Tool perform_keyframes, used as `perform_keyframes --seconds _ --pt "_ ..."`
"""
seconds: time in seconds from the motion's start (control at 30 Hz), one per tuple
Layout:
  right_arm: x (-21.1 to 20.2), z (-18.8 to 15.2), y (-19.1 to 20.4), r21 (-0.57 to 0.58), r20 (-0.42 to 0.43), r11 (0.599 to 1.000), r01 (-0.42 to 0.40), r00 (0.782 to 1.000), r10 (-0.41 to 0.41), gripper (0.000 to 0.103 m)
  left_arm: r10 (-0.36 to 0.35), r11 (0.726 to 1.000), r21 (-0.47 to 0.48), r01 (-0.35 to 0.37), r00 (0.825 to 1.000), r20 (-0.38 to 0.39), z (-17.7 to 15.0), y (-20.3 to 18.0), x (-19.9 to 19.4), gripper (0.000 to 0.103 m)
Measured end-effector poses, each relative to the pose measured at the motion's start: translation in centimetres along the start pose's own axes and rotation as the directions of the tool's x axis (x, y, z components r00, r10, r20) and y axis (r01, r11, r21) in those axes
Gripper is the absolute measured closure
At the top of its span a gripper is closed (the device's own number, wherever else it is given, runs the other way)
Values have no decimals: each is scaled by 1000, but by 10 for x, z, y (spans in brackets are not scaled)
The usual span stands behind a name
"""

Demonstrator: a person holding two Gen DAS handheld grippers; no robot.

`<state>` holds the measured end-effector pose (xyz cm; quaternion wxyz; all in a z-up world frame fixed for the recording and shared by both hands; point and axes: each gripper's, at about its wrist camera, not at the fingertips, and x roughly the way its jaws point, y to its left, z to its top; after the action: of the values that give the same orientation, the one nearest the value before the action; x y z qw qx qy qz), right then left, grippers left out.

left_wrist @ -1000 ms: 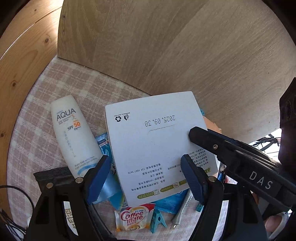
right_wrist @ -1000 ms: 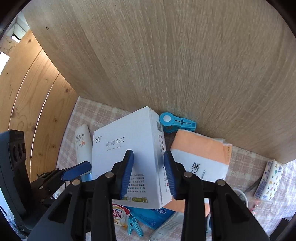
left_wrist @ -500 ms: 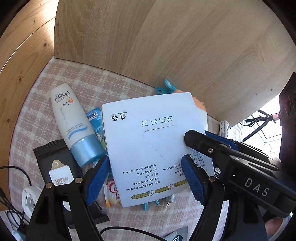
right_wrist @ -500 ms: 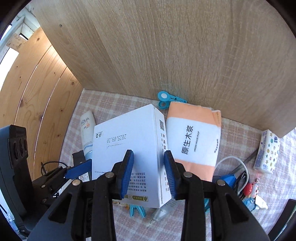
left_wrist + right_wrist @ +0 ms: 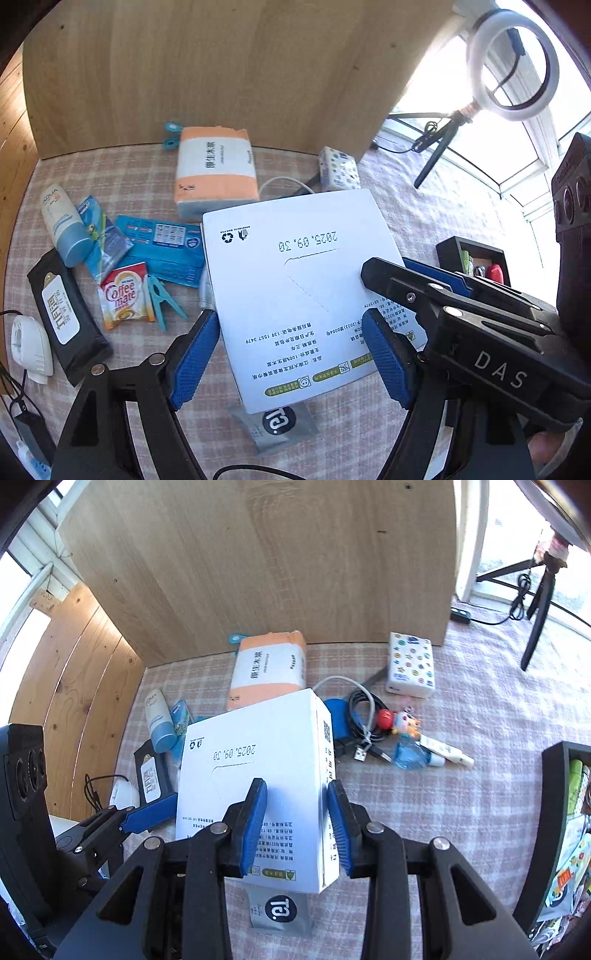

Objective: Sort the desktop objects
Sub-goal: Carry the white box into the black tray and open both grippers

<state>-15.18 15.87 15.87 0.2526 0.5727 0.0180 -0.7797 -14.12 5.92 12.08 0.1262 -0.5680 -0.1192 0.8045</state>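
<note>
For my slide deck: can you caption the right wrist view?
Right gripper clamps a white tissue box above the cluttered checked tablecloth.

white box [image 5: 295, 280]: 2025.09.30 | sachet [image 5: 123, 295]: Coffee mate | right gripper [image 5: 417, 291]: DAS

We record a white cardboard box [image 5: 303, 291] clamped by the right gripper [image 5: 384, 273], above the checked-cloth worktop [image 5: 122, 173]; the left gripper [image 5: 291, 354] spread beneath; an orange-banded tissue pack [image 5: 216, 168] behind.
</note>
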Motion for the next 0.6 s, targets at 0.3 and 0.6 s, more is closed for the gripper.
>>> perform_keyframes --seconds 0.3,0.6 --pt "-71 -49 -125 128 58 991 40 997 -48 69 -20 986 167 21 1000 -10 -25 -147 26 26" --pt "-145 -107 -278 217 68 971 98 991 -115 69 -96 958 263 112 993 -73 -64 -310 63 26"
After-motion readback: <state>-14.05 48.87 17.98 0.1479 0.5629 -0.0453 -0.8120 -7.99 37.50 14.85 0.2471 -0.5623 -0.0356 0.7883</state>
